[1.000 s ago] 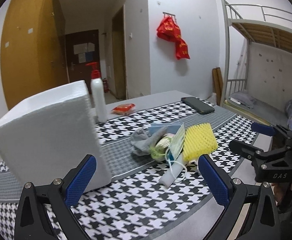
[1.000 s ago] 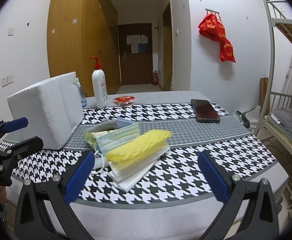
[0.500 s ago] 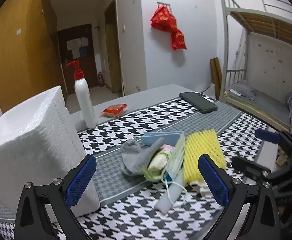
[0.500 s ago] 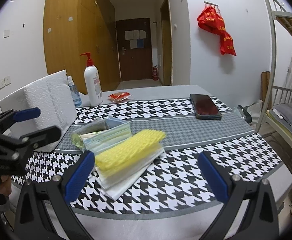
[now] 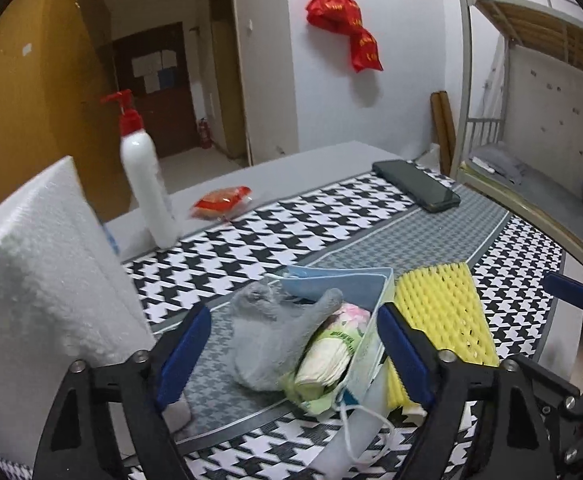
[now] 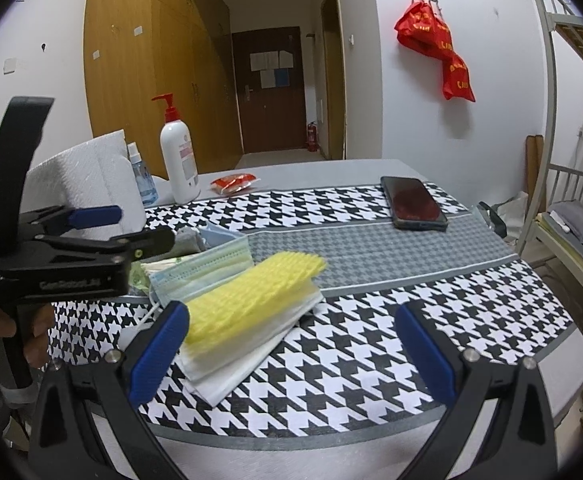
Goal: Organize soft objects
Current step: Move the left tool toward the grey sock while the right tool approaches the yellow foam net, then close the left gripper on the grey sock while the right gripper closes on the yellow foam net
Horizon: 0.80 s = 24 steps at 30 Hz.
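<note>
Soft pile: grey sock (image 5: 275, 336), tissue pack (image 5: 327, 356), masks (image 6: 207, 272), yellow foam net (image 6: 251, 300) heaped mid-tablecloth (image 6: 371, 248) | your left gripper (image 5: 293, 350) spread wide around sock, holding nothing | your right gripper (image 6: 291, 344) spread, empty, beside net

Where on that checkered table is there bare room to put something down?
Bare room: the grey strip between the yellow foam net and the phone, and the checkered corner nearest the right fingers. Crowded: the left side, where masks, a grey sock and the white foam block bunch together.
</note>
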### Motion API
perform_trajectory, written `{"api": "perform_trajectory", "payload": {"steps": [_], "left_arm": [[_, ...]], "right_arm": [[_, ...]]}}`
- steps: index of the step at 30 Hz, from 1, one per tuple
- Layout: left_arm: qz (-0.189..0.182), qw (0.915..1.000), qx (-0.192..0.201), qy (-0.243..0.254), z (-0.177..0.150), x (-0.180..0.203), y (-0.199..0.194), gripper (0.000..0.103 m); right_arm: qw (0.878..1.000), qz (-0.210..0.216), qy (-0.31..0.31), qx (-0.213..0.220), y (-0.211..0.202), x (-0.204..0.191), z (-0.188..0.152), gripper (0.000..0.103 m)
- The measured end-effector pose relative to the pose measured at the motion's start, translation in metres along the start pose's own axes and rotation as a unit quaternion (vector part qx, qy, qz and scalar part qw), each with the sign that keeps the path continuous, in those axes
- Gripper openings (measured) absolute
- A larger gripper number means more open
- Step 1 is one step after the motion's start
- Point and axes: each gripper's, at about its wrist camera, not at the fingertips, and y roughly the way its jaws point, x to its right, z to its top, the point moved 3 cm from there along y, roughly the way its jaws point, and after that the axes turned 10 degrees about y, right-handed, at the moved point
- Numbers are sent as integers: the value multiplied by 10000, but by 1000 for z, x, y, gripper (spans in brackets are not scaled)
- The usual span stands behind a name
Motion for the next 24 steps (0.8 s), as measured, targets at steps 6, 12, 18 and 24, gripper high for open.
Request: {"api": "perform_trajectory", "payload": {"steps": [6,12,18,24], "left_arm": [[-193,9996,-184,-72,-1,0,16,73],[174,9994,-268,-100,-8,-16,15,63],[-161,9992,-359,57,-10,-13,20,54],[-337,9987,-380,-59,-12,-20,26,33]], "right_arm": [[10000,-11,29,-34,5,4,0,103],[10000,-71,20,-54,7,7,1,103],[9999,-22,-31,-111,13,3,4,103],[9997,-7,-140,-189,18,-5,6,103]]}}
